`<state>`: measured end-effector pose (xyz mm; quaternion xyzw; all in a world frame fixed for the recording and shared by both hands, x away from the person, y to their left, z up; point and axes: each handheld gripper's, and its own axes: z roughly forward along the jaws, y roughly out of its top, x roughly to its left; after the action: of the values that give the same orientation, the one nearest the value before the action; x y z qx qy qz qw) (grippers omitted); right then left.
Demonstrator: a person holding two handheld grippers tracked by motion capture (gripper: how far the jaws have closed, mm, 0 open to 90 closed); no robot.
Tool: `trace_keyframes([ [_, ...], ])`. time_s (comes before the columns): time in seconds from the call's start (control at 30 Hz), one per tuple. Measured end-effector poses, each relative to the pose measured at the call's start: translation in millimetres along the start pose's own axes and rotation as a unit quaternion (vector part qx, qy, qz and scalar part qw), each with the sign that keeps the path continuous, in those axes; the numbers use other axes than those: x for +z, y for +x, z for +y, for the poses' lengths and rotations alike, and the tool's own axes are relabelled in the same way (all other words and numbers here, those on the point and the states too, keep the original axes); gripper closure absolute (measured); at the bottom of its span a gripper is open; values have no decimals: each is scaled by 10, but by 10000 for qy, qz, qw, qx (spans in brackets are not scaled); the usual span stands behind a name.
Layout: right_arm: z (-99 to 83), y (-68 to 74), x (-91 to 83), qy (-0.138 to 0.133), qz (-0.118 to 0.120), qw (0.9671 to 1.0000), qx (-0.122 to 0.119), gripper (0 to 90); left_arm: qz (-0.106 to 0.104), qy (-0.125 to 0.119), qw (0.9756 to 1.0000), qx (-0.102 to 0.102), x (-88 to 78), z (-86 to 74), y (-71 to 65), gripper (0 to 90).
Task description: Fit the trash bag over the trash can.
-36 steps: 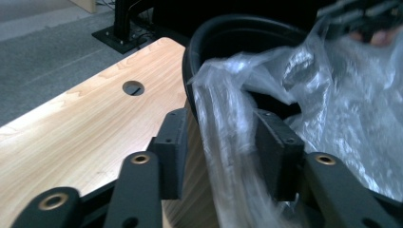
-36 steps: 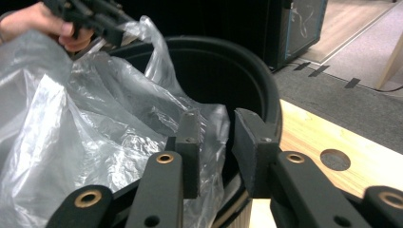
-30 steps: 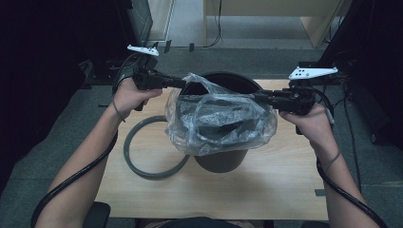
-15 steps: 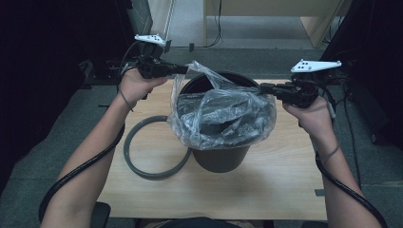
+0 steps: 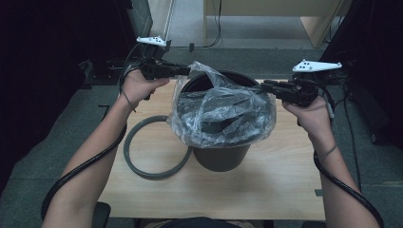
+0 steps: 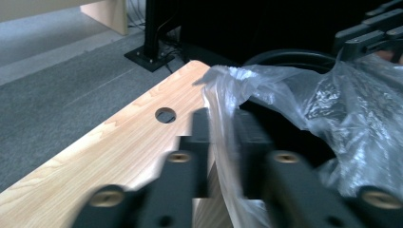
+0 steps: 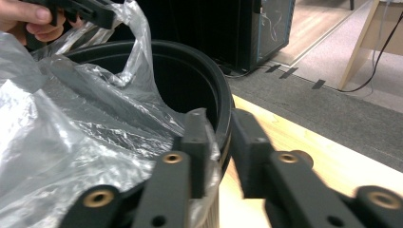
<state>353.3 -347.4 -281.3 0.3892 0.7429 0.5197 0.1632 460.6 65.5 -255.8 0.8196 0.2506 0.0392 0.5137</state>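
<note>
Bag [image 5: 223, 111] draped over the bin [image 5: 221, 154] mouth mid-tabletop [image 5: 266, 190], its far rim uncovered. Left gripper [image 5: 183, 71] at the bag's left edge, right gripper [image 5: 266, 86] at its right edge, both level with the rim. Left jaws have just been opening, film hanging loose between them: released. Right jaws likewise just opening, straddling bin rim and film, not pinching. Ring [image 5: 152, 151] lies left of the bin.

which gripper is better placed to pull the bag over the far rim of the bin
Left, probably. The left gripper sits at the back of the bin with the bag edge between its jaws; the right gripper is at the bin's side rim.
</note>
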Motion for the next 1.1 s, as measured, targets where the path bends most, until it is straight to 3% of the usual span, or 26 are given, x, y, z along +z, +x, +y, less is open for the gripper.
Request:
trace_keyframes([
  [0.1, -5, 0, -74, -70, 76, 9999, 88, 690, -81, -83, 9999, 10, -105, 4, -37, 556],
  [0.2, 2, 16, -145, -66, 169, 9997, 171, 649, -167, -37, 9998, 80, -190, -25, -111, 500],
  [0.53, -61, 159, -273, 15, 343, 9994, 64, 528, -455, 204, 9979, 421, -320, -278, -403, 446],
  [0.63, -81, 196, -270, 33, 367, 9993, 53, 483, -407, 294, 9967, 644, -276, -308, -478, 413],
  [0.8, -101, 201, -242, 24, 382, 9992, 60, 474, -621, 170, 9947, 804, -173, -307, -556, 391],
  [0.97, -83, 197, -218, 16, 435, 9990, 69, 474, -687, 351, 9934, 844, -40, -290, -555, 394],
  [1.1, -68, 219, -193, 45, 455, 9990, 1, 480, -728, 486, 9923, 872, 19, -304, -568, 464],
])
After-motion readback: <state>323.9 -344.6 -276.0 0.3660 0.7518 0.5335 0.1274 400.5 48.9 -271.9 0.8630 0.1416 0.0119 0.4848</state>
